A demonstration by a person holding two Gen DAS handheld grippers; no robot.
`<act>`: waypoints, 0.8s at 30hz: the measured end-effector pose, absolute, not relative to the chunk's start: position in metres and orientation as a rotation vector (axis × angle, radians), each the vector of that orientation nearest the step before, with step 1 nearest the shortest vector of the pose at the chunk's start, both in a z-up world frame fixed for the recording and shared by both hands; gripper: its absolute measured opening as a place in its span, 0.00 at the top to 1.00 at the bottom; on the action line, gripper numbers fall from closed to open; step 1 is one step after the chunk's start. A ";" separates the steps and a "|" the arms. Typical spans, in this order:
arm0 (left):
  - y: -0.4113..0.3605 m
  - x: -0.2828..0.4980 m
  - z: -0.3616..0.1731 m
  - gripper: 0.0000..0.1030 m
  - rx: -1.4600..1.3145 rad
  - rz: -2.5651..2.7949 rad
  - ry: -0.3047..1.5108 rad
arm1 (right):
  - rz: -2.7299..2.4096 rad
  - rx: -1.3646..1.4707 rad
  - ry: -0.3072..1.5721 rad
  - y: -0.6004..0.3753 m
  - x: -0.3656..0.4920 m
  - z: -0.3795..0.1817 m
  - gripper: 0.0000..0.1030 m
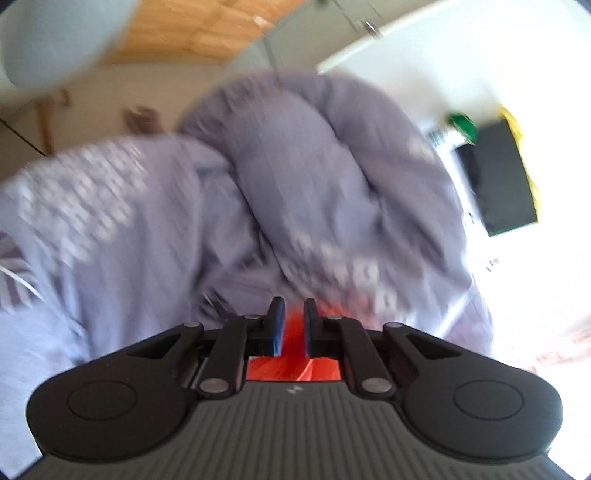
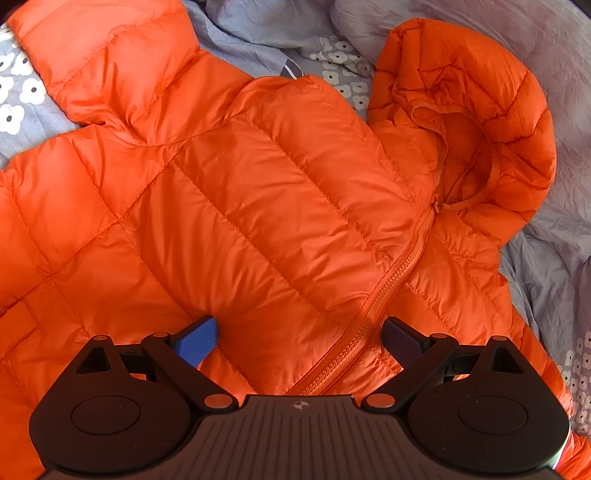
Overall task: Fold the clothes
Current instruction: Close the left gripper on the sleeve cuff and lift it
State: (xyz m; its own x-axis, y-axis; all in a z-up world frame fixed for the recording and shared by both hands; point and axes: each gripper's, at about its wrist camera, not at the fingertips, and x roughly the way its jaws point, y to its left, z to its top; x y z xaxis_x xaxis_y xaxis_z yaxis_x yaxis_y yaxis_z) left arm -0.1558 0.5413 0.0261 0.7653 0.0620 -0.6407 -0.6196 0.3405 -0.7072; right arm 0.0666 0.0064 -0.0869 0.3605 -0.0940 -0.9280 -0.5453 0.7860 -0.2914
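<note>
orange hooded puffer jacket (image 2: 236, 206) on lilac flower-print bedding (image 2: 554, 206); no legible writing.
wooden floor (image 1: 192, 33) at 11 o'clock; left gripper (image 1: 294, 321) pinches orange fabric, right gripper (image 2: 299, 338) spread wide.

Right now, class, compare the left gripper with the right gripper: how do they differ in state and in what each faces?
The left gripper has its jaws nearly shut, pinching orange fabric; the right gripper is wide open and holds nothing. The left faces the rumpled lilac bedding, in a blurred view; the right hovers over the orange puffer jacket, in a sharp view. Both have blue finger pads.
</note>
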 end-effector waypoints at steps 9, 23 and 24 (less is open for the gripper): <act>0.489 -0.137 0.003 0.43 -0.637 0.480 0.673 | 0.318 -0.635 1.188 0.008 0.066 -0.088 0.06; 0.459 -0.129 -0.040 0.64 -0.546 0.196 0.650 | 0.312 -0.643 1.194 0.011 0.067 -0.090 0.04; 0.455 -0.128 -0.038 0.71 -0.530 0.211 0.644 | 0.312 -0.643 1.194 0.011 0.066 -0.089 0.04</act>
